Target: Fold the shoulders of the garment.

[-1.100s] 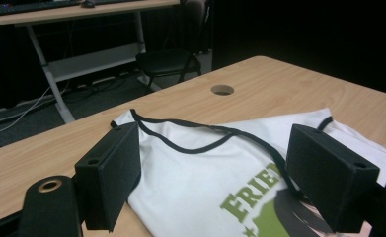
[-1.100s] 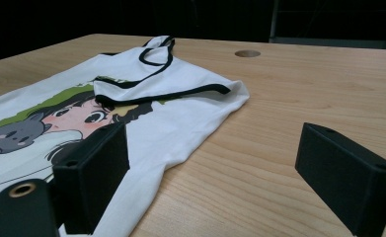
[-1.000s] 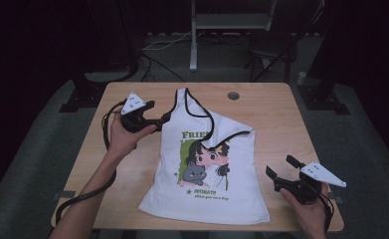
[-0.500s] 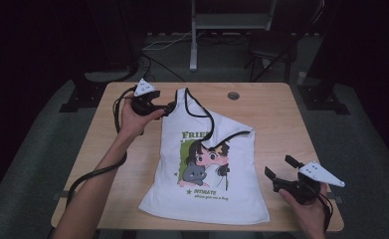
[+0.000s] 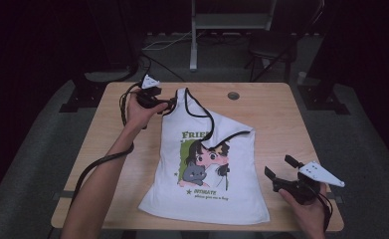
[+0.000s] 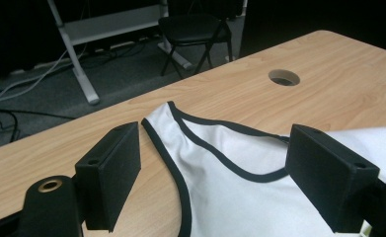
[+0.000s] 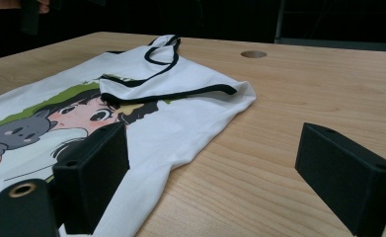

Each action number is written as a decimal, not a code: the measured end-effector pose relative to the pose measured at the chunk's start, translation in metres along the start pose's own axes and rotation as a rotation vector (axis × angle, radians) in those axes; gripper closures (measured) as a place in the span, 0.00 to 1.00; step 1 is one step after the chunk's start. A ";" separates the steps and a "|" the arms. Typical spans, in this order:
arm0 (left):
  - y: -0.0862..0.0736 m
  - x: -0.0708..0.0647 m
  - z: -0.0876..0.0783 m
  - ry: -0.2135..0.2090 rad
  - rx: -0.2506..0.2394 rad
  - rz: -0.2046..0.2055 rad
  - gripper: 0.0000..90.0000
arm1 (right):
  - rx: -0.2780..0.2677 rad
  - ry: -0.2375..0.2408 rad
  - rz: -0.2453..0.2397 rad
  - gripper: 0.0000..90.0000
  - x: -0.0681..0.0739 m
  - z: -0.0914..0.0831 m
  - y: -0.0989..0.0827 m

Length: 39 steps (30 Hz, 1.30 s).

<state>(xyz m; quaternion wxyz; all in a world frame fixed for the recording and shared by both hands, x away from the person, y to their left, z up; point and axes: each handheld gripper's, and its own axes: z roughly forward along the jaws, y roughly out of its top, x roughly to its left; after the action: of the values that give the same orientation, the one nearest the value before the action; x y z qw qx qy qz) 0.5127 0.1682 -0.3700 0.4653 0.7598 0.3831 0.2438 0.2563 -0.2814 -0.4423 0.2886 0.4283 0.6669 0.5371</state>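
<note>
A white tank top lies flat mid-table, 1 strap folded over its print. The left gripper sits at the far strap, jaws spread wide around it — apparently not touching. The right gripper hovers open just beside the hem.

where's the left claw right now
In the high view the left claw sits at the table's far left, at the upper strap of the white tank top. Its own view shows open jaws flanking that black-trimmed strap.
</note>
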 end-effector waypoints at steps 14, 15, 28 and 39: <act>-0.016 0.015 0.037 0.013 0.097 -0.099 0.23 | 0.000 -0.002 -0.002 0.14 0.000 0.000 0.000; -0.016 0.016 0.040 0.013 0.099 -0.110 0.23 | 0.000 -0.002 -0.003 0.14 0.000 0.000 0.000; -0.016 0.015 0.065 0.007 0.141 -0.130 0.23 | 0.001 -0.001 -0.002 0.14 0.000 0.000 0.000; -0.023 0.016 0.081 0.005 0.157 -0.172 0.32 | 0.001 0.004 -0.001 0.14 -0.001 0.000 0.000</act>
<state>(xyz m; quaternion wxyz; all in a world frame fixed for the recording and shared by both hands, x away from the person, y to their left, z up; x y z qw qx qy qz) 0.5730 0.1448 -0.4266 0.4228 0.7574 0.4661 0.1742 0.2567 -0.2818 -0.4424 0.2875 0.4271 0.6677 0.5376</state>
